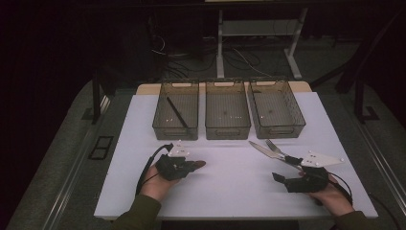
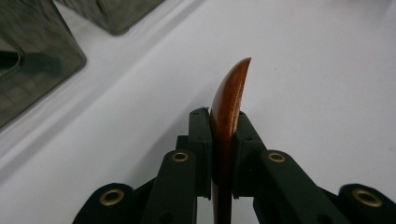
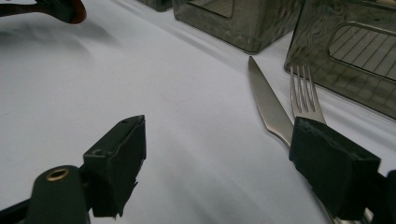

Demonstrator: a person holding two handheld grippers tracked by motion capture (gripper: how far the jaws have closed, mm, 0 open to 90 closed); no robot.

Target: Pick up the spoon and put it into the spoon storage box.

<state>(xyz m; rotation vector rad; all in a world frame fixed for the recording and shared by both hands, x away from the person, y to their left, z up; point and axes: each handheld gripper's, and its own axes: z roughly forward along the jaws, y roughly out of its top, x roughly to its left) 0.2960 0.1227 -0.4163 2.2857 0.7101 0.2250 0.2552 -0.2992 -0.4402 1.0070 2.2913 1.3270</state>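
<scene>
My left gripper is shut on a glossy brown wooden utensil, gripped edge-on, its curved tip sticking out past the pads over the white table. That brown tip also shows at the top left of the right gripper view. My right gripper stands open low over the table with nothing between its fingers. A steel knife and a fork lie side by side just beyond its far jaw, their handles passing behind that jaw.
Three grey see-through bins stand in a row at the back of the white table top. The left bin holds a dark thin stick. Desk legs and cables sit on the floor behind the table.
</scene>
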